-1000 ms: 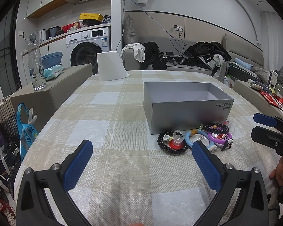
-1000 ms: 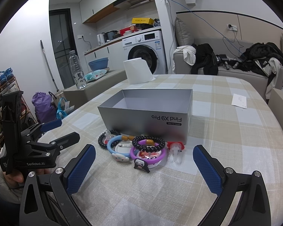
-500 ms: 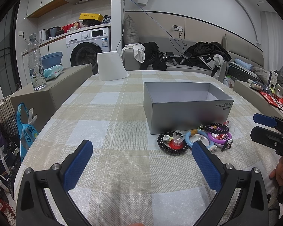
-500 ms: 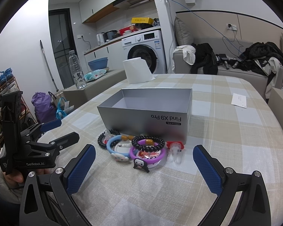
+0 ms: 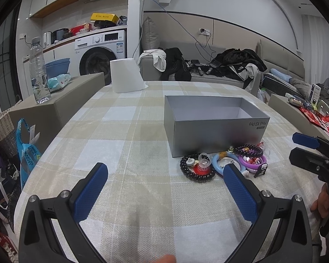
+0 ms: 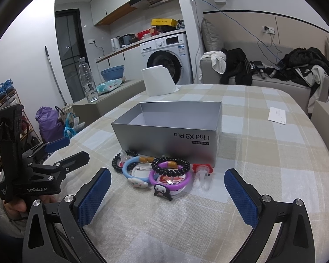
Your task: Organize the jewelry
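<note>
Jaws of both grippers gape empty, the bracelets (image 6: 164, 171) lying ahead by the box (image 6: 171, 140).

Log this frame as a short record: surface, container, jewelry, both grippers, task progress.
surface: table with checked cloth
container: grey box, lid off, no jewelry visible inside
jewelry: pile on the cloth in front of the box: black bead bracelet, purple bangle, blue bangle, black coil bracelet, red-and-clear piece
left gripper: open, empty, over the cloth short of the pile
right gripper: open, empty, facing the pile
progress: nothing in the box yet
</note>
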Demonstrator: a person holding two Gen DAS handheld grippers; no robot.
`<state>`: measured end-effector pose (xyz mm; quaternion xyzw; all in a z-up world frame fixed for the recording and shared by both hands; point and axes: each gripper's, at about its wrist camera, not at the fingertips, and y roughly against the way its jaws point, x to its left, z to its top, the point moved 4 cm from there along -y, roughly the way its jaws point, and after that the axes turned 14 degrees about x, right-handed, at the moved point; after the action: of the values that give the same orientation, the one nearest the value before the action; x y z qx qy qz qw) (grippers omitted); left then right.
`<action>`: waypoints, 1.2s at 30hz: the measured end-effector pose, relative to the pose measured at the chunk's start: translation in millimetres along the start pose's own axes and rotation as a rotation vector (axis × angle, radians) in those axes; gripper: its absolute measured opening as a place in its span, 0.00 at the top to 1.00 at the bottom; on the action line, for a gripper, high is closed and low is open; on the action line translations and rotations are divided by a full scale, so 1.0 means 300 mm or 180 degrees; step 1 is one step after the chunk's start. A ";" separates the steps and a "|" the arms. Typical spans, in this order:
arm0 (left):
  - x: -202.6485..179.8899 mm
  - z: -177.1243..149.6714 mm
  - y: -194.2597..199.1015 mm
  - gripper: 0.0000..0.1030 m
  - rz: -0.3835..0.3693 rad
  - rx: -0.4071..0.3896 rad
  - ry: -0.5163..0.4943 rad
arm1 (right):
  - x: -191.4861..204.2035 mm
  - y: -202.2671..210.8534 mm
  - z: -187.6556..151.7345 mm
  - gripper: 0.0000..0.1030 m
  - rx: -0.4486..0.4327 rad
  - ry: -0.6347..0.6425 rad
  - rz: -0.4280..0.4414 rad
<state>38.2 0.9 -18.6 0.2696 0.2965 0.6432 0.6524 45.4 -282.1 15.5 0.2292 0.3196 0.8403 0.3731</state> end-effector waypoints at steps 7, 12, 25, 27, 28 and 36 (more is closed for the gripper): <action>-0.014 0.023 -0.019 0.01 -0.0181 0.0185 -0.0018 | -0.045 -0.020 0.016 0.00 0.0272 -0.0303 -0.0021; -0.032 0.021 -0.023 0.01 -0.0281 0.0231 -0.0053 | -0.069 -0.054 0.020 0.30 0.0543 -0.0435 0.0143; -0.027 0.051 -0.060 0.01 -0.0173 0.0388 -0.0038 | -0.135 -0.115 0.026 0.59 0.0865 -0.0548 -0.0259; -0.031 0.051 -0.068 0.01 -0.0132 0.0430 -0.0096 | -0.138 -0.135 0.037 0.61 0.0911 -0.0529 -0.0295; -0.033 0.049 -0.072 0.01 -0.0123 0.0448 -0.0119 | -0.138 -0.144 0.040 0.63 0.0949 -0.0517 -0.0307; -0.051 0.034 -0.094 0.05 -0.0232 0.0599 -0.0231 | -0.127 -0.176 0.043 0.87 0.1024 -0.0408 -0.0290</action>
<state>65.0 -14.8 -31.6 0.3419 0.3414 0.5781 0.6575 102.4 -279.5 -18.4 0.3243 0.4356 0.7442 0.3890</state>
